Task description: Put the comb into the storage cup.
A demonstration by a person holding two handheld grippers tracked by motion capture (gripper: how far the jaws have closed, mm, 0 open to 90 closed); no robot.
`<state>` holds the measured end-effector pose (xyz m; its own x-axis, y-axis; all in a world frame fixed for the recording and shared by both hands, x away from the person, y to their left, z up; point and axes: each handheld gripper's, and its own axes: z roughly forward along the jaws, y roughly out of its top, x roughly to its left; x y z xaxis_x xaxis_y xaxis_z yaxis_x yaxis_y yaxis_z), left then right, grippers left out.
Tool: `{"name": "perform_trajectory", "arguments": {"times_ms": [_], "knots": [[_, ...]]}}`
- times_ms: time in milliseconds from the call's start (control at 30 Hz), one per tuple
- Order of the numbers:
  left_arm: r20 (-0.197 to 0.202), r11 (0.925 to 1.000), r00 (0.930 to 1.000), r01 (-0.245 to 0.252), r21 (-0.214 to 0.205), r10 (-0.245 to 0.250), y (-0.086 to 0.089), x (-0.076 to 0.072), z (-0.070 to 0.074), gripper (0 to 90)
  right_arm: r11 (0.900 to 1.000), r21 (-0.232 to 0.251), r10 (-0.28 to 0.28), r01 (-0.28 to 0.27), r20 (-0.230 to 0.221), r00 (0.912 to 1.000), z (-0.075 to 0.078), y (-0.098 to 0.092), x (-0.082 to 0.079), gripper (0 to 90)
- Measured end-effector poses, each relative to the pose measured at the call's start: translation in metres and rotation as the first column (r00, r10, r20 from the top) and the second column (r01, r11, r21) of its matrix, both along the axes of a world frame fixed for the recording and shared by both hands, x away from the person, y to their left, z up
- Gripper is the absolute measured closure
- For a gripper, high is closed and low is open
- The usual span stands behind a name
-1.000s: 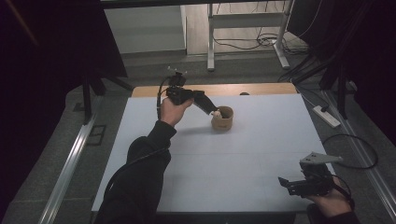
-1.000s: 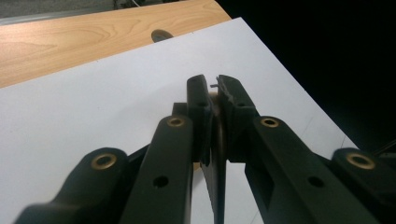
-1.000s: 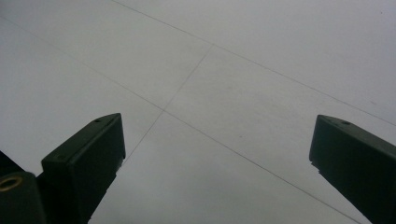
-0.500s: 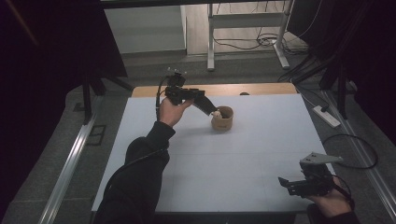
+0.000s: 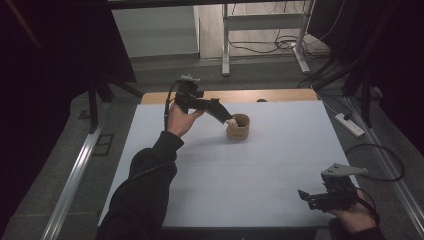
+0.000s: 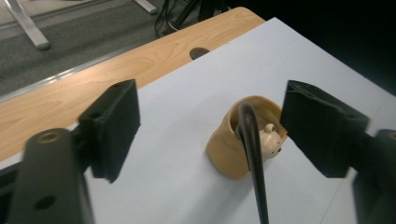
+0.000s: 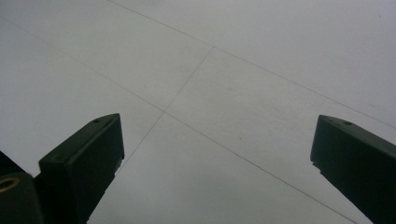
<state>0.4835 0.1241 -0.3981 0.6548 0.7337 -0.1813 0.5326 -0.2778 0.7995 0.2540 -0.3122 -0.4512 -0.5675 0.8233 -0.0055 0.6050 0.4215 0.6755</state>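
A tan cup (image 5: 238,128) stands at the far middle of the white table (image 5: 260,165). In the left gripper view the cup (image 6: 229,150) holds a small cream figure (image 6: 270,140) and a black curved handle (image 6: 251,140) that rises out of it. My left gripper (image 5: 228,118) hovers tilted down at the cup's left rim. Its jaws (image 6: 212,116) have just been opening and now stand wide; the handle rises between them, touched by neither pad. My right gripper (image 5: 303,195) rests at the near right corner, open (image 7: 215,140) over bare table.
A wooden strip (image 5: 270,95) with a round hole (image 6: 199,52) runs along the table's far edge. A power strip (image 5: 350,125) and cables lie on the floor at the right. A metal frame (image 5: 226,45) stands beyond the table.
Both hands stay where they were. The left gripper's jaws at the cup look slightly wider apart than before.
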Motion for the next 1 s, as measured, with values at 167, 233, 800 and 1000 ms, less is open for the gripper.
{"name": "perform_trajectory", "arguments": {"times_ms": [167,233,800,1000], "knots": [[0.017,0.9988,0.9997,0.015,0.046,-0.015,-0.001,-0.003,-0.001,10.4,1.0000,0.004,0.005,-0.005,0.002,1.0000,0.000,0.000,0.000,3.7],[0.015,0.9980,0.9996,0.021,0.060,-0.022,-0.002,-0.003,-0.001,7.7,0.9999,0.004,0.010,-0.010,0.008,0.9999,0.000,0.000,-0.001,4.0],[0.019,0.9949,0.9979,0.061,0.080,-0.063,0.006,-0.015,-0.009,0.0,1.0000,0.004,-0.006,0.006,0.006,1.0000,0.000,-0.001,0.000,0.1],[0.034,0.9952,0.9970,0.067,0.072,-0.069,0.010,-0.019,-0.008,0.0,0.9999,0.012,-0.010,0.010,0.014,0.9998,0.001,-0.002,-0.001,0.0]]}}
